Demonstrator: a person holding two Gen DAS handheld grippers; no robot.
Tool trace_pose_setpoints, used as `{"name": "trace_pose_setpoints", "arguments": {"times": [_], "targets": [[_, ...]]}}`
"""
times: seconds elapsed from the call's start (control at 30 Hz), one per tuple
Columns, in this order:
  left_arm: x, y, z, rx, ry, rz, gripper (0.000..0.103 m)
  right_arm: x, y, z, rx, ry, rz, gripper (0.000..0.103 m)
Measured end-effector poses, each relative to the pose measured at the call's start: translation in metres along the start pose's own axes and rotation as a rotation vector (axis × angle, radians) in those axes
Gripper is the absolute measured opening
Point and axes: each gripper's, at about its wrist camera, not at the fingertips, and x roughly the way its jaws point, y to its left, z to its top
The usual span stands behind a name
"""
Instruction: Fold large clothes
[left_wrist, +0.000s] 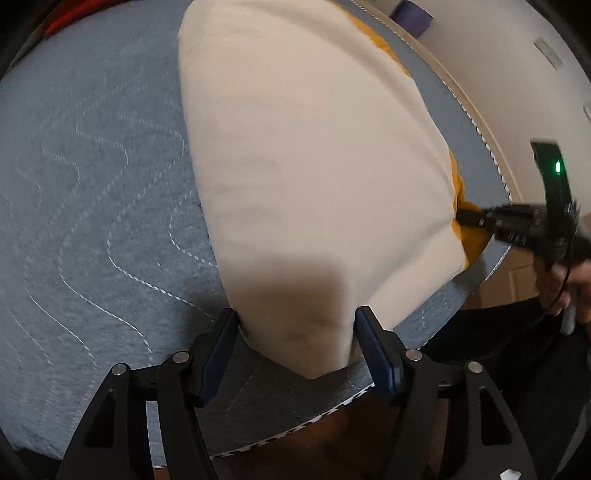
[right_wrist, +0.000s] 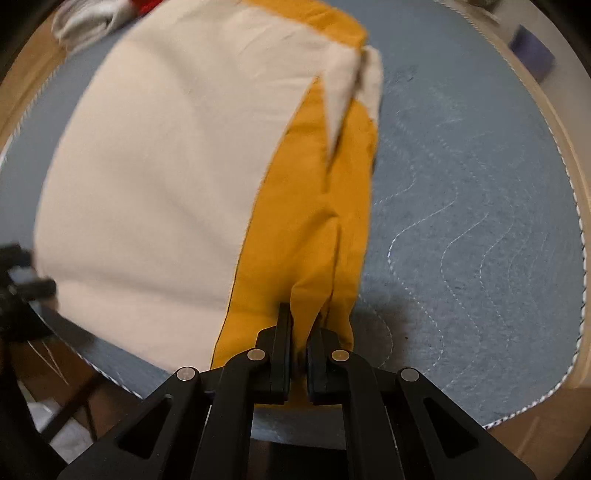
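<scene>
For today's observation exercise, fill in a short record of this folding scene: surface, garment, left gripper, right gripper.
surface: grey quilted blanket
garment: cream and mustard garment, lying partly folded on the blanket
left gripper: open, jaws either side of a cream corner, not pressing it
right gripper: shut on the garment's mustard edge

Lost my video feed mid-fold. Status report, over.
Right gripper shut on garment's mustard edge. Left gripper open, cream corner between jaws. Nothing blocking on the grey blanket.

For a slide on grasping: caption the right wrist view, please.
Right gripper pinches the mustard edge of a cream-and-mustard garment on a grey quilted blanket.
</scene>
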Motion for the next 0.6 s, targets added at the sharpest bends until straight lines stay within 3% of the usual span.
{"name": "trace_pose_setpoints", "arguments": {"times": [0.13,0.17,0.27,0.33,0.37,0.4,0.47,0.6], "targets": [[-0.002,-0.001,-0.004,-0.014,0.013,0.0,0.066,-0.018,-0.015,0.002,0.084,-0.045,0.059,0.009],[-0.002,0.0,-0.006,-0.026,0.018,-0.009,0.066,-0.027,-0.019,0.002,0.099,-0.08,0.061,0.016],[-0.011,0.014,-0.006,-0.061,0.018,-0.049,0.066,-0.051,-0.028,0.012,0.14,-0.214,0.061,0.02],[-0.024,0.02,0.001,-0.089,-0.025,-0.074,0.064,-0.061,-0.034,0.019,0.183,-0.285,0.085,0.033],[-0.03,0.023,0.004,-0.103,-0.046,-0.083,0.064,-0.062,-0.036,0.024,0.206,-0.307,0.104,0.05],[-0.035,0.03,0.008,-0.128,-0.072,-0.097,0.065,-0.058,-0.036,0.03,0.218,-0.309,0.127,0.062],[-0.038,0.046,0.02,-0.193,-0.106,-0.113,0.068,-0.045,-0.028,0.041,0.213,-0.251,0.162,0.065],[-0.02,0.083,0.048,-0.332,-0.126,-0.197,0.069,0.001,-0.021,0.049,0.202,-0.06,0.111,0.065]]}}
